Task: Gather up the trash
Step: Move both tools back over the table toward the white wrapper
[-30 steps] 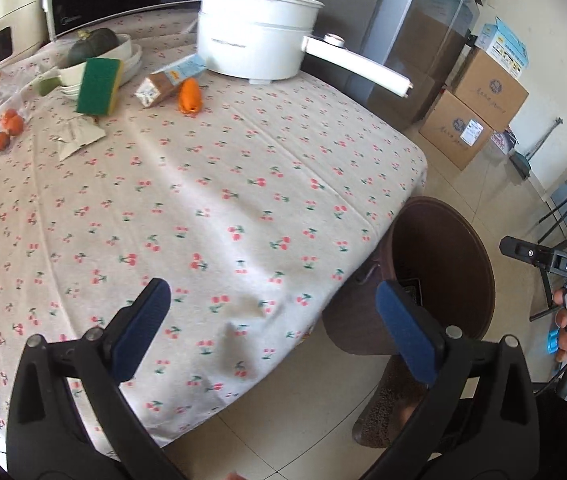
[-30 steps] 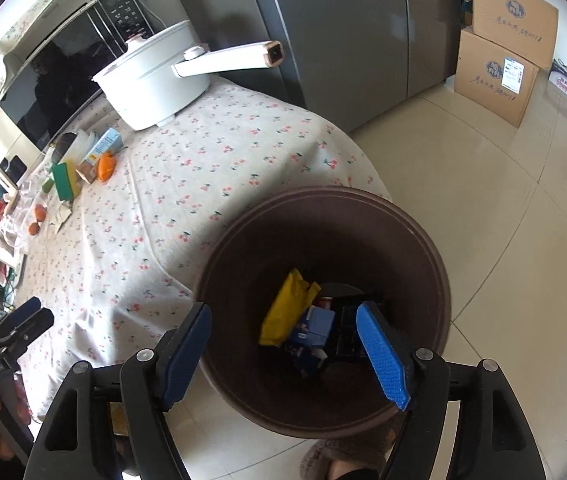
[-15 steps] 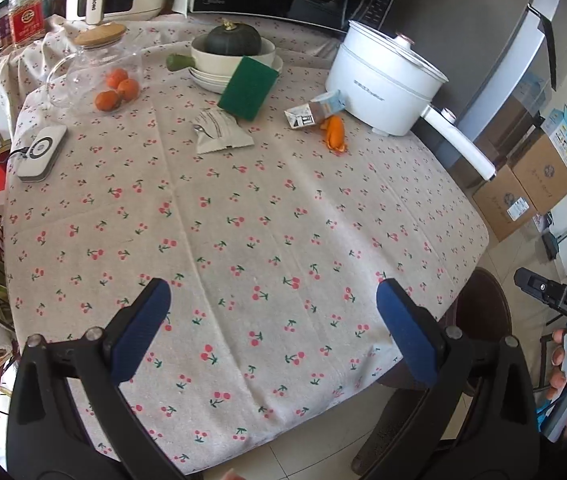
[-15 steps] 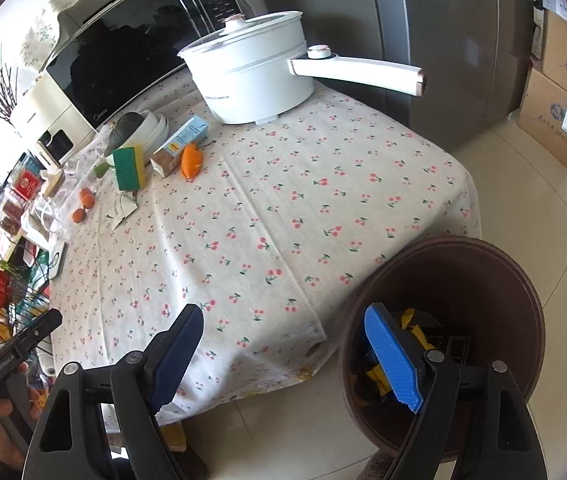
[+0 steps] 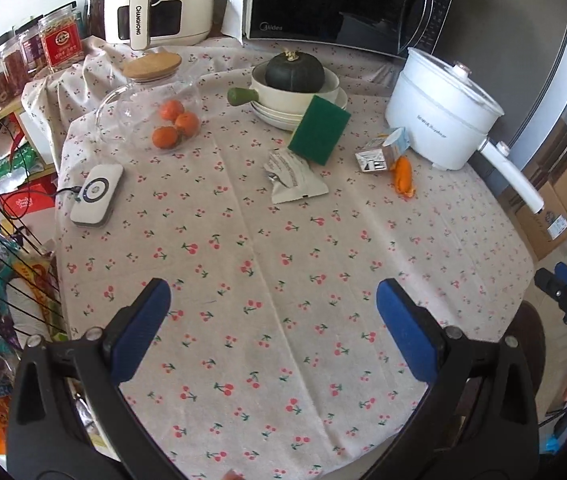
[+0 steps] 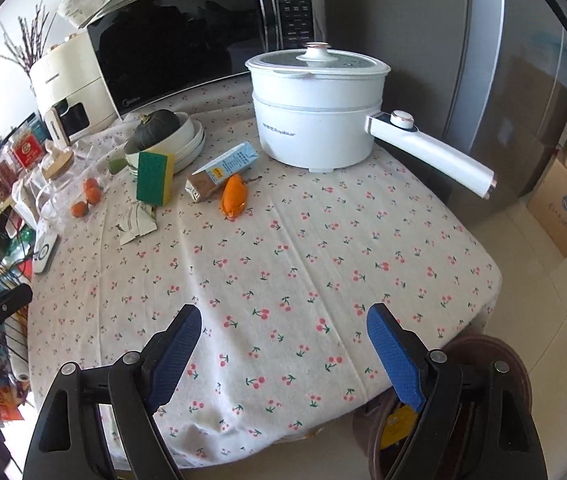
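On the cherry-print tablecloth (image 5: 283, 240) lie a crumpled white wrapper (image 5: 295, 178), a small milk carton (image 5: 383, 152) and an orange peel (image 5: 403, 176). They also show in the right wrist view: wrapper (image 6: 135, 222), carton (image 6: 223, 170), peel (image 6: 234, 199). The brown trash bin (image 6: 479, 364) stands on the floor at the table's near right corner, with yellow trash inside. My left gripper (image 5: 273, 332) is open and empty over the table's near edge. My right gripper (image 6: 281, 350) is open and empty over the near edge, left of the bin.
A white electric pot (image 6: 319, 120) with a long handle stands at the back right. Bowls with a dark squash (image 5: 295, 84), a green sponge (image 5: 319, 130), a glass jar with oranges (image 5: 151, 112), a white charger (image 5: 97, 194), a microwave (image 5: 343, 0) and an air fryer (image 5: 155, 4) are there too.
Both grippers have swung up and left, from over the bin and floor to facing the table. Both stay open and empty.
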`<state>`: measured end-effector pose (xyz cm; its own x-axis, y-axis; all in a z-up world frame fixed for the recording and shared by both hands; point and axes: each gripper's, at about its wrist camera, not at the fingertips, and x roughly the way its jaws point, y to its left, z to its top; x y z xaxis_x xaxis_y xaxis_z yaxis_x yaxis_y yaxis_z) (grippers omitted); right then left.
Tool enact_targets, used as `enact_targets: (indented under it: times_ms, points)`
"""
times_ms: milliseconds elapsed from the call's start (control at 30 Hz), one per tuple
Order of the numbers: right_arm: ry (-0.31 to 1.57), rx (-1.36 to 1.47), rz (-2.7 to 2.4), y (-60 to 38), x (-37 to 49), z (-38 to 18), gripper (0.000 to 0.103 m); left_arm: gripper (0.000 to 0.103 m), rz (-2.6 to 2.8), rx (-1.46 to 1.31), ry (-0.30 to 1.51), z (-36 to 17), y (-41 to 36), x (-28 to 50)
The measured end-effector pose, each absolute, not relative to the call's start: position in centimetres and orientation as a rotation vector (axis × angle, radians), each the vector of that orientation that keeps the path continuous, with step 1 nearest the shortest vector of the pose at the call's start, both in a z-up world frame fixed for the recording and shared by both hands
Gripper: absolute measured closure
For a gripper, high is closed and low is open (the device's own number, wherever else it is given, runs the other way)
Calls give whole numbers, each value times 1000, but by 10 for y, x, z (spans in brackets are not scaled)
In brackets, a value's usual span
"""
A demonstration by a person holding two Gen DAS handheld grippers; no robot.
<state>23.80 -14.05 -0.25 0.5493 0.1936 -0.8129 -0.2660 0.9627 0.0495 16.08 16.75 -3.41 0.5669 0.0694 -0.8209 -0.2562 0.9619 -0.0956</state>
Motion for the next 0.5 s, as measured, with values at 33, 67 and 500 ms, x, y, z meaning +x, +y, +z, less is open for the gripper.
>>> enact_targets:
  times_ms: [33, 67, 500]
  points:
    - [953, -110, 274, -137, 240, -6, 16, 1, 200, -192, 962, -37, 171, 165]
    - [960, -131, 280, -133, 244, -10, 16, 1, 207, -182, 967, -40, 175, 170]
    - [981, -99, 321, -119, 307, -33, 16, 1, 209, -328, 969, -108, 179, 296]
